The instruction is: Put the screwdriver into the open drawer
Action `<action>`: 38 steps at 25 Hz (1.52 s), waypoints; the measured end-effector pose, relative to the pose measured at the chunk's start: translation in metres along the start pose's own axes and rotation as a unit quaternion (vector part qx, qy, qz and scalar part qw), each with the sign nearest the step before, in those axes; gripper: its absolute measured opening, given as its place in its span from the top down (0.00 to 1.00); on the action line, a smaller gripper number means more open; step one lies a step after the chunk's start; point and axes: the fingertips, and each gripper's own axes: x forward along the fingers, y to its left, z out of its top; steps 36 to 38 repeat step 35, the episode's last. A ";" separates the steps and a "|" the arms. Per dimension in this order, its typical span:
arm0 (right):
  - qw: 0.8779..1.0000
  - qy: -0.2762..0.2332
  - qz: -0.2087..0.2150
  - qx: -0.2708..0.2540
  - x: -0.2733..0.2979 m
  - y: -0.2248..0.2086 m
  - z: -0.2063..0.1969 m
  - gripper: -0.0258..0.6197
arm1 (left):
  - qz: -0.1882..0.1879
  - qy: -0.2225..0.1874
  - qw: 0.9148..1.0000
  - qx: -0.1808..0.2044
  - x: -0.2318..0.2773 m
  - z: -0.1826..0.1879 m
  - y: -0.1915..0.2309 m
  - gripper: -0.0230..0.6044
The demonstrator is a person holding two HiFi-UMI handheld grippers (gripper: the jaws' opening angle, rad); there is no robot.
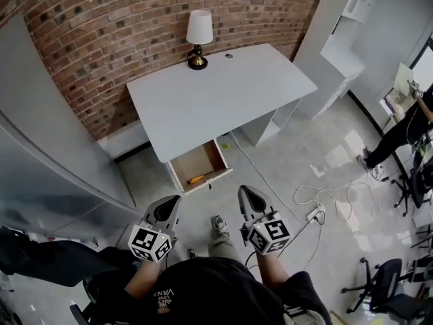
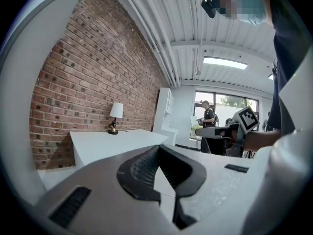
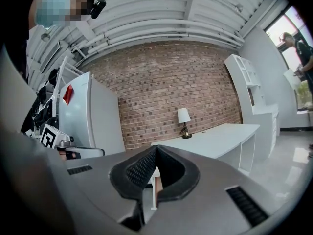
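Head view has the screwdriver (image 1: 201,177) lying in the open drawer (image 1: 193,161), light and rigid I'd guess, best taken by its orange handle, while left gripper (image 1: 174,199) and right gripper (image 1: 243,189) hang pinched together, empty.

Screwdriver (image 1: 201,177): too small in the head view to tell its tip; only an orange handle and a thin shaft show.
Drawer (image 1: 186,162): its back part is hidden under the desk (image 1: 216,93) top.
Person (image 1: 406,124): at the right edge, cut off, head out of frame.
Chair (image 1: 389,286): cut by the bottom right corner.
Shelf (image 1: 358,2): top cut by the upper edge.
Dark shape (image 1: 40,259): cut by the left edge; cannot tell what it is.
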 end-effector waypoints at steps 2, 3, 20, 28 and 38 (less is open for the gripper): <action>1.000 -0.009 0.001 -0.001 -0.004 0.006 0.006 0.96 | -0.002 -0.002 1.000 0.006 -0.004 0.005 -0.001 0.95; 1.000 -0.013 0.003 -0.001 -0.005 0.009 0.010 0.96 | -0.003 -0.003 1.000 0.009 -0.006 0.007 -0.002 0.95; 0.999 -0.033 0.008 -0.027 -0.023 0.032 0.033 0.96 | -0.011 -0.021 0.999 0.025 -0.015 0.027 -0.016 0.95; 0.999 -0.038 0.013 -0.018 -0.023 0.037 0.032 0.96 | -0.010 -0.025 0.999 0.022 -0.016 0.027 -0.016 0.95; 0.999 -0.035 0.013 -0.020 -0.021 0.038 0.032 0.96 | -0.010 -0.024 0.999 0.021 -0.016 0.027 -0.017 0.95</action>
